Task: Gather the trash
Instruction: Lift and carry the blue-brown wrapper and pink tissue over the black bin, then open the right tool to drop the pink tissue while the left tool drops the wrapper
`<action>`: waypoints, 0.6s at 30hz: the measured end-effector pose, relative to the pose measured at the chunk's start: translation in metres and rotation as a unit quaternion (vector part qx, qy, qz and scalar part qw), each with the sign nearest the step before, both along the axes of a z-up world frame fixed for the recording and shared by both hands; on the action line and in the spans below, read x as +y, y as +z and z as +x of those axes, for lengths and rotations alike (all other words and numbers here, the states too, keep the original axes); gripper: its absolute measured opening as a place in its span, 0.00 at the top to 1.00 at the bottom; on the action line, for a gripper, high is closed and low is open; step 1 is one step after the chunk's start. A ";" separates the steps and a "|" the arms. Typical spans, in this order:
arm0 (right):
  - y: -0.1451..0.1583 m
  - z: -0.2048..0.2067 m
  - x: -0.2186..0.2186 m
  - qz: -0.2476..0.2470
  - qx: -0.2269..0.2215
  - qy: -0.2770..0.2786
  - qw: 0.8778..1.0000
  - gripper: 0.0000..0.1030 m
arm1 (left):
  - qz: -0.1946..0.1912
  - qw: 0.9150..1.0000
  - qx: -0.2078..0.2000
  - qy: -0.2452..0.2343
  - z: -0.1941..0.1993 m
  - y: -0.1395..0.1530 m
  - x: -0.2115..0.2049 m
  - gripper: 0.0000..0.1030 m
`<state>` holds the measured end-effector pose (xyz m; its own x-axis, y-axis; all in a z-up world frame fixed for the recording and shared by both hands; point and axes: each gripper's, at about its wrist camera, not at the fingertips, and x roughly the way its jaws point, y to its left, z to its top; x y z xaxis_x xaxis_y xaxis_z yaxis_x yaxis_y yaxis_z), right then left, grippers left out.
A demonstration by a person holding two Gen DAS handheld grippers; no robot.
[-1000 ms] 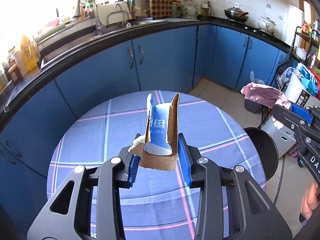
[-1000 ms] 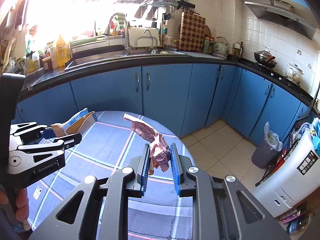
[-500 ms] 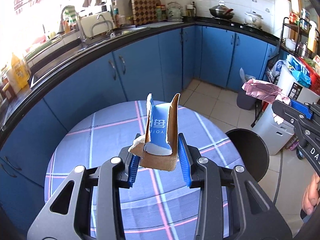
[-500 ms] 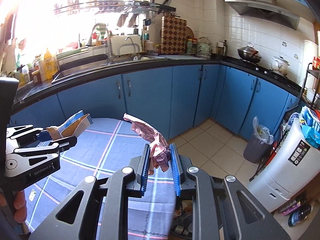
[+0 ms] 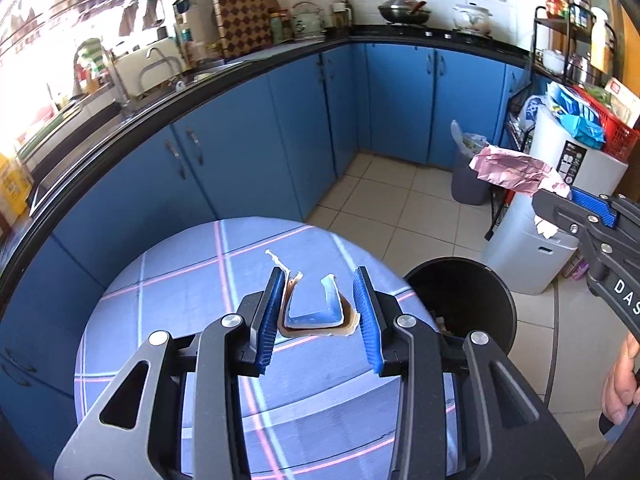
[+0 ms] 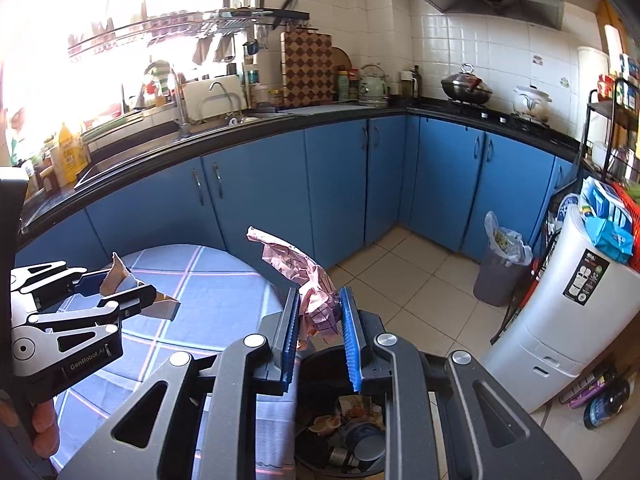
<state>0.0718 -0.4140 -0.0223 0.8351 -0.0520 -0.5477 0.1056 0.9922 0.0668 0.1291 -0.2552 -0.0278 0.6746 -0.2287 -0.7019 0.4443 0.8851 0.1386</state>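
Observation:
My left gripper (image 5: 320,312) has its jaws spread and the torn blue-and-brown carton piece (image 5: 316,312) sits loosely between them, tipped over, above the round table's right side. It also shows in the right wrist view (image 6: 120,284). My right gripper (image 6: 320,328) holds a crumpled pink wrapper (image 6: 308,280) between its blue pads, above the black trash bin (image 6: 344,420). The wrapper also shows in the left wrist view (image 5: 516,168), with the bin (image 5: 460,304) below it beside the table.
The round table with a blue checked cloth (image 5: 180,300) is below my left gripper. Blue kitchen cabinets (image 5: 280,128) run along the back. A grey bin with a bag (image 6: 500,272) and a white appliance (image 6: 560,304) stand on the tiled floor at the right.
My left gripper has opened and the carton piece has tipped down between the jaws. Both grippers have moved right toward the black bin, which is now under my right gripper.

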 end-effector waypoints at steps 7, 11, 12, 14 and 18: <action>-0.015 0.005 -0.023 0.011 0.009 -0.013 1.000 0.80 | 0.012 1.000 0.004 -0.027 0.006 -0.009 -0.037 0.65; -0.027 0.010 -0.040 0.018 0.018 -0.024 0.999 0.80 | 0.021 0.999 0.005 -0.044 0.009 -0.014 -0.058 0.65; -0.028 0.011 -0.043 0.019 0.019 -0.026 0.999 0.80 | 0.023 0.999 0.005 -0.048 0.009 -0.015 -0.062 0.65; -0.034 0.015 -0.052 0.024 0.025 -0.031 0.999 0.80 | 0.026 0.998 0.006 -0.058 0.011 -0.017 -0.076 0.65; -0.046 0.020 -0.065 0.028 0.036 -0.036 0.998 0.80 | 0.031 0.997 0.008 -0.074 0.014 -0.023 -0.098 0.65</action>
<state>0.0913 -0.4793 -0.0685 0.7886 -0.0777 -0.6099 0.1826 0.9768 0.1117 0.1432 -0.3536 -0.0507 0.6250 -0.2806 -0.7284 0.5718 0.7998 0.1826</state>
